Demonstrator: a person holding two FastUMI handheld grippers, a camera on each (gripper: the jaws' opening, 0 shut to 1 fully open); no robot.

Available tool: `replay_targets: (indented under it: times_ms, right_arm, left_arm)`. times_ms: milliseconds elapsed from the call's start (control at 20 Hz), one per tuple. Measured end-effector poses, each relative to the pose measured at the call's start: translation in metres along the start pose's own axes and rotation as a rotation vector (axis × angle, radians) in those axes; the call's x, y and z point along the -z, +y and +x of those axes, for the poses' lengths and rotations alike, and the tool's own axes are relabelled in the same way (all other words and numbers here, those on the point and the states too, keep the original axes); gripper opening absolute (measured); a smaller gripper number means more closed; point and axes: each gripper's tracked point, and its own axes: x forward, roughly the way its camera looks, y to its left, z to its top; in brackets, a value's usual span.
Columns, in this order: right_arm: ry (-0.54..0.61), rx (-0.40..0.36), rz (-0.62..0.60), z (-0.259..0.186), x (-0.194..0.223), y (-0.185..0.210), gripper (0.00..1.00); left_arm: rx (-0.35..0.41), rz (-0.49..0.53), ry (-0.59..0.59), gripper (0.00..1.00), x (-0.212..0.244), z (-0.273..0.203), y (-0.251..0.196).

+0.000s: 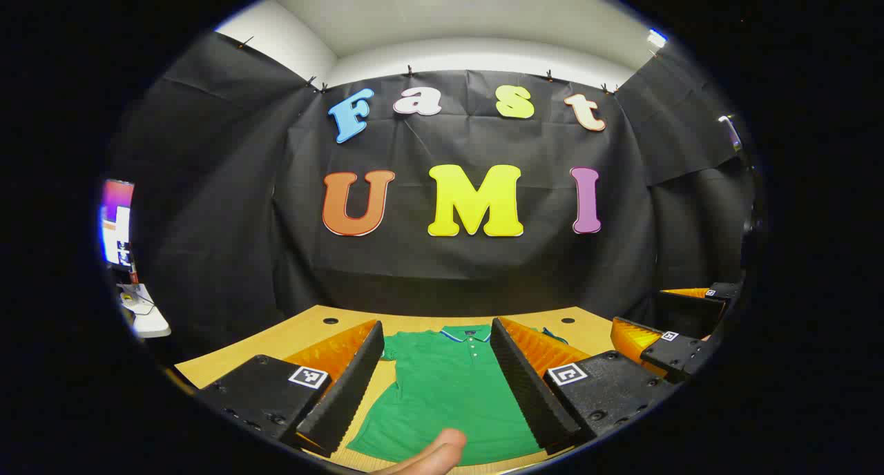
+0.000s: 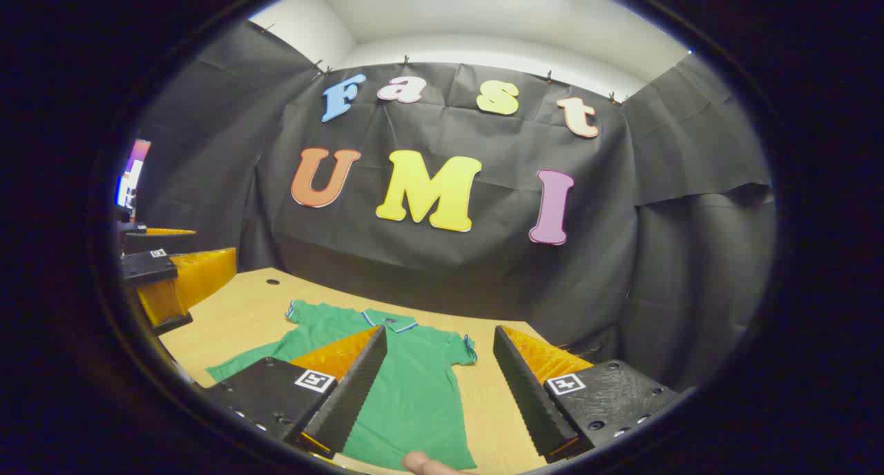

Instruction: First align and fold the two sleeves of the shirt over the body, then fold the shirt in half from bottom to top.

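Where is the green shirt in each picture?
Left gripper view: the green shirt lies flat on the table, bottom centre, between the open fingers.
Right gripper view: the green shirt sits bottom centre-left, partly behind one finger.
Shared landmark: the shirt's collar.

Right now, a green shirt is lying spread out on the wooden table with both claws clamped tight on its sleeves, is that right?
Not quite. The green shirt does lie spread out on the wooden table, but neither claw is clamped on it. The left gripper view shows the left claw open above the shirt, and the right gripper view shows the right claw open too, holding nothing.
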Motion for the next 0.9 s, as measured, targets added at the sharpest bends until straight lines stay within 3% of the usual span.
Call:
replay_targets:
  times_ms: [900]
  right_arm:
    - [0.051,0.034,0.131,0.027,0.011,-0.018,0.97]
  left_arm:
    - [0.014,-0.044,0.068,0.99,0.02,0.012,0.0]
